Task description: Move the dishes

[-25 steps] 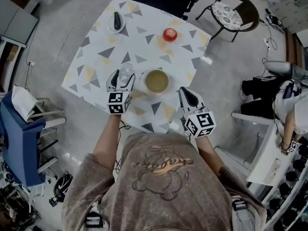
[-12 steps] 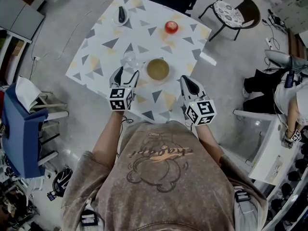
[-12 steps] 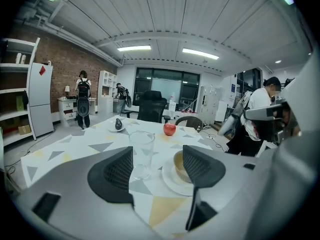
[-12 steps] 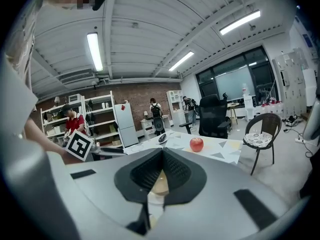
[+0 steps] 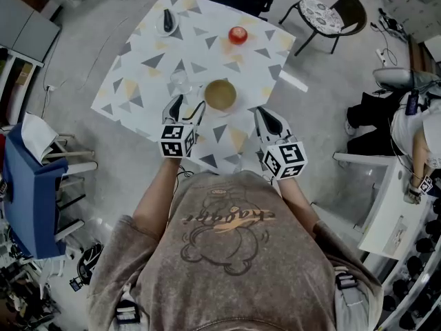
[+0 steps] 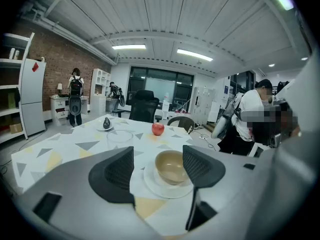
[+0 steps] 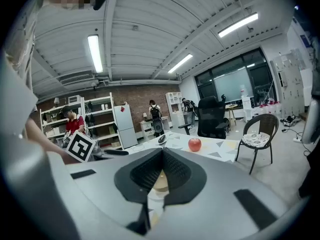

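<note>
— Where are the dishes?

— I see the tan round bowl [image 6: 171, 165] sitting upright in the white round plate [image 6: 167, 188], roughly mid-way across the white bench patterned with grey and yellow triangles [image 5: 138, 81], a little toward its near side. The bowl looks empty from my left camera.

— And your left side?

— My left hand-held gripper [image 5: 185, 107] is released: the two ribbed pads stand wide apart with nothing between them. It hovers just near-left of the plate, and in its own view the bowl shows through the gap, farther out than the pads. I cannot see it touching the plate.

— The right one?

— My right hand-held gripper [image 7: 161, 156] is clenched, pads pressed together on nothing. It hangs over the near-right edge of the bench, near the plate but apart from it; a sliver of the bowl shows through the slot beneath the closed pads.

— What else is on the bench?

— A clear drinking glass [image 5: 180, 83] stands upright just left of the plate, just beyond the left hand-held gripper. A red apple [image 5: 238, 34] lies well beyond the bowl, toward the far right. At the far left corner a small white dish [image 5: 167, 25] carries something dark and pear-shaped; I cannot tell what.
</note>
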`<state>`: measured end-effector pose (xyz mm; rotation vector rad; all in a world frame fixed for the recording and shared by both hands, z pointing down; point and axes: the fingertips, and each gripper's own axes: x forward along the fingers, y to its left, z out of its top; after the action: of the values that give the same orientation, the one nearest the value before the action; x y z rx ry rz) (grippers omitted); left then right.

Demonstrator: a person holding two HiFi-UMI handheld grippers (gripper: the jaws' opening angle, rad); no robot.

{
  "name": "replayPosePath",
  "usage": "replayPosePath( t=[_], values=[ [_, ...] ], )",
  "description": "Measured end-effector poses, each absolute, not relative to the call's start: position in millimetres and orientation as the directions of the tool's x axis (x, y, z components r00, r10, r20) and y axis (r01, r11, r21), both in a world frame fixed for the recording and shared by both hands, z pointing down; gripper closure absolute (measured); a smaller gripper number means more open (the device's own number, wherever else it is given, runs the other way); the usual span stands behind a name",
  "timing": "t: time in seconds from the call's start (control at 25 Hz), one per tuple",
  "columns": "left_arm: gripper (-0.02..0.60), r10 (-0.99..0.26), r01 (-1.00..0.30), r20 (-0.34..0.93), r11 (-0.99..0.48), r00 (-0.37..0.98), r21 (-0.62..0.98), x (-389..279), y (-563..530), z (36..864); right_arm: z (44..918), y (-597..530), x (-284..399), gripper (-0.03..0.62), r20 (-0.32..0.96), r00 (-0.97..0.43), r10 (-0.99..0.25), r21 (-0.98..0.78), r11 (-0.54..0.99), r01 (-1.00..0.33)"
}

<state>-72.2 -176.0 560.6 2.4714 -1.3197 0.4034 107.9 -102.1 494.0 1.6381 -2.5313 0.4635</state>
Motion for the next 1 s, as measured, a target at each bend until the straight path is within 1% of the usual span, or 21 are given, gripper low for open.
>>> replayPosePath(
  t=[0.16,0.56,0.84,1.0],
  values=[
    [0.281,-0.732,-0.826,0.396,-0.542,0.554,0.154,-58,-177,569,494,-97,117,0.592,0.241,-0.399,-0.885,-0.206,0.355,-0.912],
    [0.282,-0.676,-0.814,0.471,-0.547,0.567,0.194,-36,-188,608,502,-84,139,0.592,0.273,-0.347,-0.897,-0.209,0.296,-0.932],
    [0.282,-0.656,-0.824,0.52,-0.529,0.547,0.201,-29,-201,631,508,-83,149,0.592,0.298,-0.325,-0.898,-0.215,0.269,-0.939],
    [0.295,-0.638,-0.83,0.553,-0.519,0.535,0.203,-26,-207,643,512,-82,153,0.592,0.317,-0.312,-0.895,-0.214,0.253,-0.943]
  ],
)
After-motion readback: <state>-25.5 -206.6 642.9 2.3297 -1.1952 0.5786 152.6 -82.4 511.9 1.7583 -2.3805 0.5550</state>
